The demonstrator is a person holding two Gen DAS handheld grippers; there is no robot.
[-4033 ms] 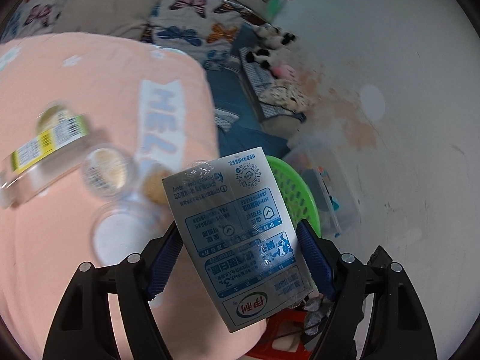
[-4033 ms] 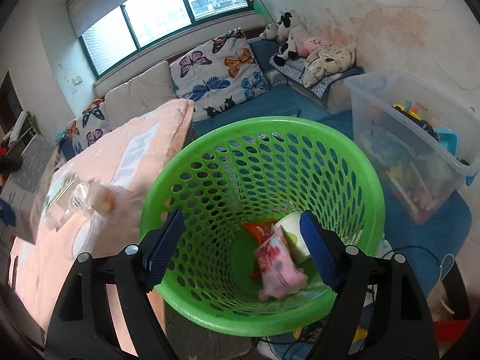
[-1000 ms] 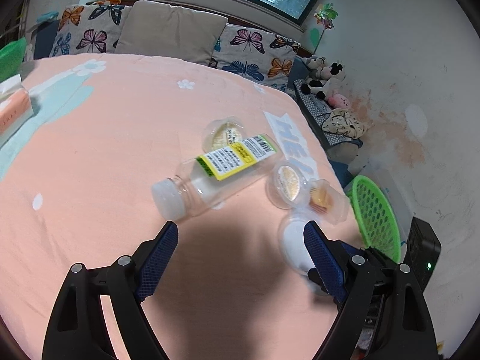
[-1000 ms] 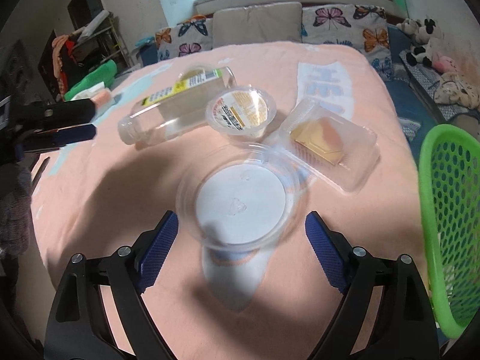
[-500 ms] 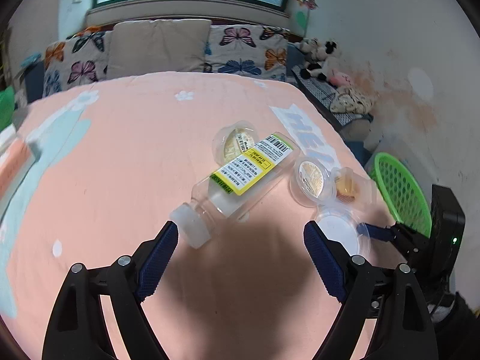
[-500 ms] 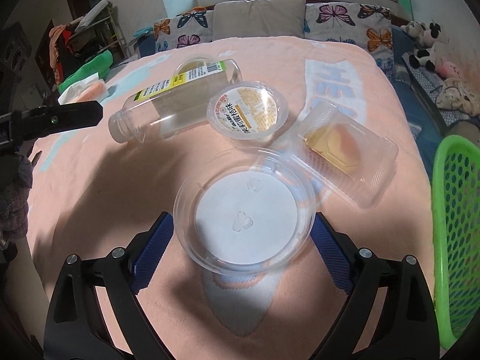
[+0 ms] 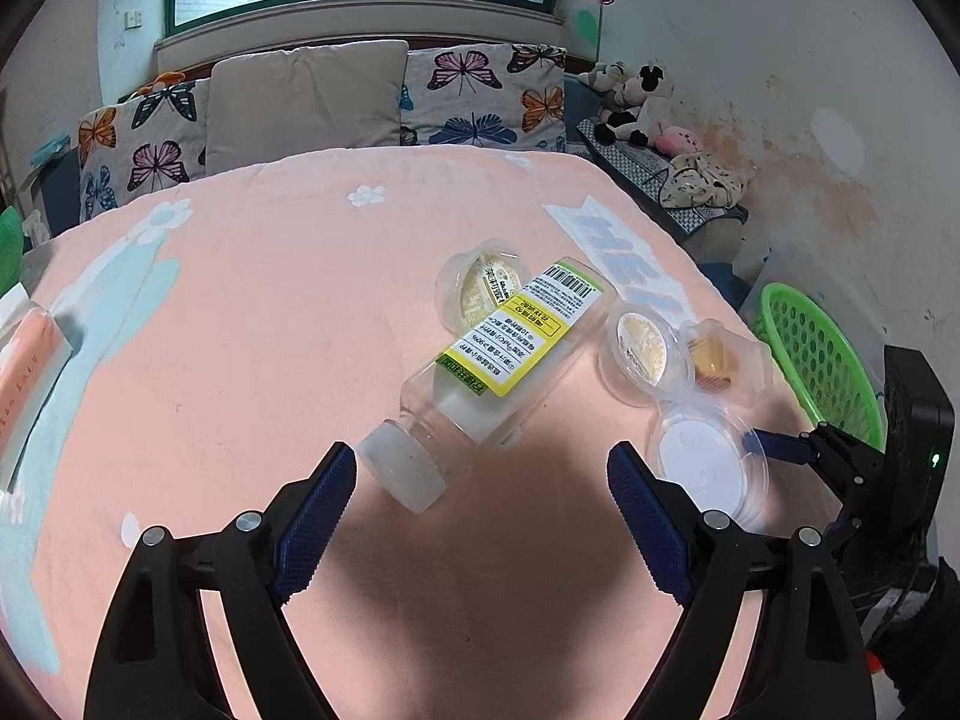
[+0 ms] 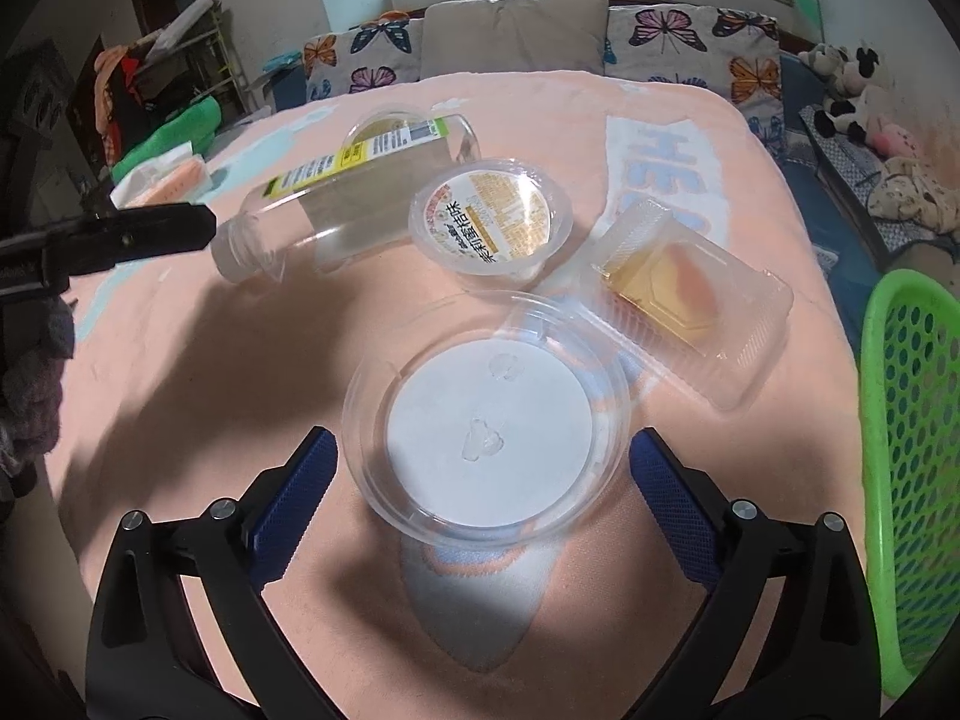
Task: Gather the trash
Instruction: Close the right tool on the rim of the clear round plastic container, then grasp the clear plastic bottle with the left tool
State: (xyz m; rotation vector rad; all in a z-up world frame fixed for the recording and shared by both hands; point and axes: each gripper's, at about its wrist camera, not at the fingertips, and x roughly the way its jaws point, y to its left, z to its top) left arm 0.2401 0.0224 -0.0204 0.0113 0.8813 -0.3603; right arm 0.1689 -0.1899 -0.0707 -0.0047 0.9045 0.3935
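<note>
Both tools gape open: right tool (image 8: 483, 474) straddles a round clear tub (image 8: 486, 414) on the bed (image 8: 180, 360); left tool (image 7: 480, 483) nears a toppled bottle (image 7: 486, 375). Green basket (image 8: 912, 468) right.

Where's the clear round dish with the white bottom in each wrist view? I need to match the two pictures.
Left wrist: the round dish lies lower right, beside the right gripper.
Right wrist: the dish sits centre, just ahead of the open jaws.
Shared landmark: the green basket, at the right edge in both.
</note>
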